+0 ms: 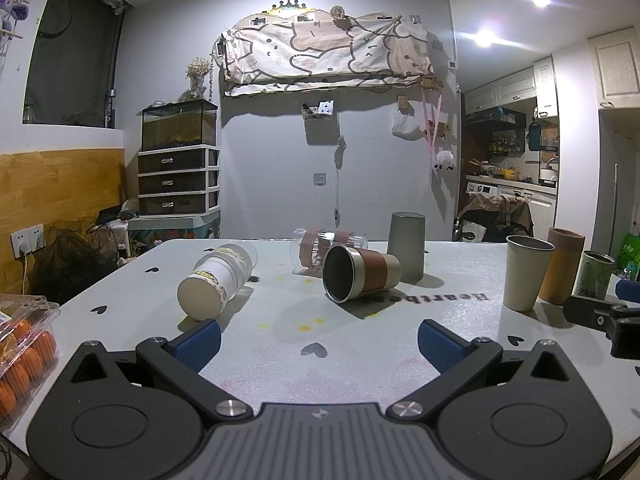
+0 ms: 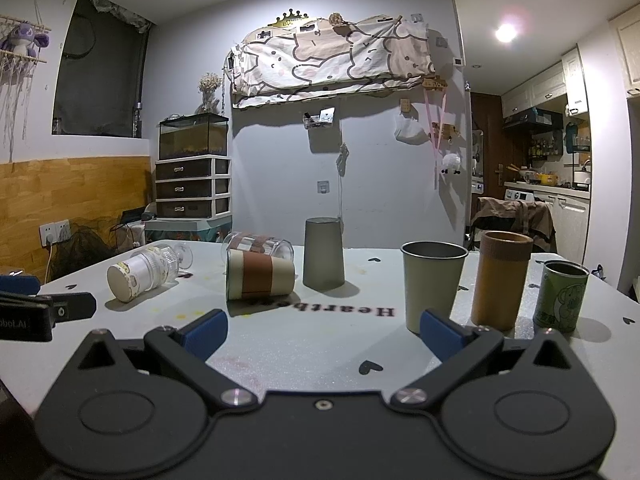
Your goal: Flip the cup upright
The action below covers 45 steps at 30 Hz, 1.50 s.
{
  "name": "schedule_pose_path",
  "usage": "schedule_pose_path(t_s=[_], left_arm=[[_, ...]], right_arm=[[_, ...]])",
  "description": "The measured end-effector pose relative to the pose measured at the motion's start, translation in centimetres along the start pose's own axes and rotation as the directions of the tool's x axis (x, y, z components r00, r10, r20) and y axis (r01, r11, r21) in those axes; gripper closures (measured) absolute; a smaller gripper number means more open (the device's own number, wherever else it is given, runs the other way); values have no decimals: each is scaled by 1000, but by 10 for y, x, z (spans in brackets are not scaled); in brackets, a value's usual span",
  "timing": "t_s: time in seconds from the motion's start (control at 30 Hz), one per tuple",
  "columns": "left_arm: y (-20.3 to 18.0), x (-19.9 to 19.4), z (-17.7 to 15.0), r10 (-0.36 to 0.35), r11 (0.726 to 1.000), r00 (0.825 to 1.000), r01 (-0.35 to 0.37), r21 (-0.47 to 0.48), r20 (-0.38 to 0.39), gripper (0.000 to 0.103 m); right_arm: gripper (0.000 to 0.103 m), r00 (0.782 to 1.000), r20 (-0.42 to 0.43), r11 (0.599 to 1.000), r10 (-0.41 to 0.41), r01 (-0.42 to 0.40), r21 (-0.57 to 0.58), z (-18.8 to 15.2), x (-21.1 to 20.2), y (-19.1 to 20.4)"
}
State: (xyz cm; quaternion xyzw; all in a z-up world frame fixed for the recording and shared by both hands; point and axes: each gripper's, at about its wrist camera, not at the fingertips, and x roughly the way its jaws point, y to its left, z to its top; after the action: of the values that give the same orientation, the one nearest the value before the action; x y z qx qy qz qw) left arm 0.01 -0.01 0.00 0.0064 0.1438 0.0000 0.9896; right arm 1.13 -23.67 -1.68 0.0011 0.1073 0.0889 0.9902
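Right now we hold both claws released, nothing grasped. Left claw (image 1: pixel 319 338) faces the sleeved cup (image 1: pixel 360 274), which lies on its side mid-table (image 1: pixel 400 344), just right of centre, mouth toward us and slightly left. Right claw (image 2: pixel 323 335) sees it broadside, far left. Left hand seems nearer.

Tipped cup (image 1: pixel 362 275): brushed metal, matt brown sleeve. Ribbed tumbler (image 1: pixel 330 249): clear glass. Table (image 1: pixel 360 360): matt, grainy white covering. Claw pads (image 1: pixel 199 345): ribbed blue rubber.
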Motion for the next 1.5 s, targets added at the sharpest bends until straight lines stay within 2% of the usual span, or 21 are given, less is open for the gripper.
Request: schedule_pose_path(t_s=[1.1, 1.37, 1.5], left_arm=[[2, 0, 0, 4, 1000, 1000, -4, 5, -1, 0], [5, 1, 2, -12, 1000, 1000, 12, -9, -7, 0], [0, 8, 4, -25, 1000, 1000, 25, -7, 14, 0]], right_arm=[[0, 1000, 1, 1000, -1, 1, 1, 0, -1, -1], [0, 1000, 3, 1000, -2, 2, 3, -1, -2, 0], [0, 1000, 7, 1000, -2, 2, 7, -2, -1, -7]])
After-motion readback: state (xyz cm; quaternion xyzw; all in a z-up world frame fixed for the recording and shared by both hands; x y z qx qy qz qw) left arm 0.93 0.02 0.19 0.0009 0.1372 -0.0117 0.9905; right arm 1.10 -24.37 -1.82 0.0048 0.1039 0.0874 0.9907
